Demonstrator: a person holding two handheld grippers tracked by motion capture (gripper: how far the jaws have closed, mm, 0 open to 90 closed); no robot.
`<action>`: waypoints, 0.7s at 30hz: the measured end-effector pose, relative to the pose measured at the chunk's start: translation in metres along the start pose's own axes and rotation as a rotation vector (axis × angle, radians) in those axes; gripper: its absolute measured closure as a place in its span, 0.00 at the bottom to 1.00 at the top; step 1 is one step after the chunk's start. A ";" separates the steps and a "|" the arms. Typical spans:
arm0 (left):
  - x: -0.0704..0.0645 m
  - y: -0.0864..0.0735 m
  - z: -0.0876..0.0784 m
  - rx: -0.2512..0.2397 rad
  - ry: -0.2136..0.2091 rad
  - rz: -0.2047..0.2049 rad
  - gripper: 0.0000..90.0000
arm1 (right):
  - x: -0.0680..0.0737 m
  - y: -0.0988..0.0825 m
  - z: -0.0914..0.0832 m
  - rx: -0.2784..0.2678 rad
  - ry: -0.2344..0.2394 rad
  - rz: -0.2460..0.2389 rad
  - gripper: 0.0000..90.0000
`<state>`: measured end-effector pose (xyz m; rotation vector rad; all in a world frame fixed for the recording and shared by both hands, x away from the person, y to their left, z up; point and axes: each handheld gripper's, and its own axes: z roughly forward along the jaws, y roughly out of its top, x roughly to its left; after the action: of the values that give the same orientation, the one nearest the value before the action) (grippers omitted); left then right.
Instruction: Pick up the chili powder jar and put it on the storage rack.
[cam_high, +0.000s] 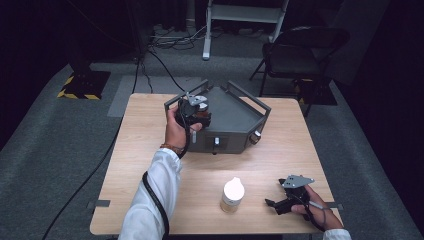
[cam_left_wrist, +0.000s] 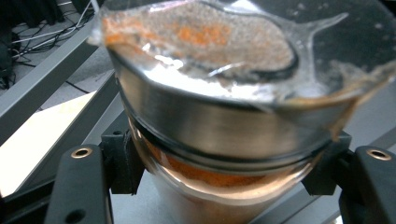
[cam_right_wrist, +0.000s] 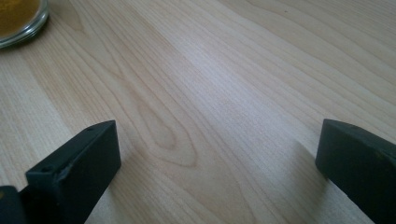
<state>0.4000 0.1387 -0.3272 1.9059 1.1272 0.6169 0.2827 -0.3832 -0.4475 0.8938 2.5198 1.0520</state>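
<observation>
My left gripper (cam_high: 196, 113) is shut on a small glass jar (cam_high: 202, 115) of orange-brown powder, held over the left part of a grey metal tray (cam_high: 235, 117). In the left gripper view the jar (cam_left_wrist: 210, 121) has a steel band and a clear top, and it sits tilted between the black jaws of my left gripper (cam_left_wrist: 229, 182). My right gripper (cam_high: 280, 204) rests low at the table's front right with its jaws wide apart. In the right gripper view, bare wood lies between the jaws of my right gripper (cam_right_wrist: 217, 158).
A glass bottle with a white cap (cam_high: 232, 195) stands near the front edge, left of the right gripper; its yellow-filled base (cam_right_wrist: 18, 18) shows up close. The tray's rails (cam_left_wrist: 51, 70) rise around the jar. A folding chair (cam_high: 300, 55) and floor cables (cam_high: 150, 65) lie beyond the table.
</observation>
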 end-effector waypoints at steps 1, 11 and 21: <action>0.000 0.000 0.001 0.004 0.000 0.001 0.33 | 0.000 0.000 0.000 0.000 0.000 0.000 0.00; 0.002 -0.002 0.002 0.004 0.000 -0.007 0.33 | 0.000 0.000 0.000 0.000 0.000 -0.001 0.00; 0.005 -0.008 0.003 -0.013 -0.008 -0.020 0.33 | 0.000 0.000 0.000 0.000 0.000 -0.001 0.00</action>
<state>0.4009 0.1445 -0.3349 1.8819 1.1330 0.6034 0.2827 -0.3832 -0.4475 0.8928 2.5197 1.0515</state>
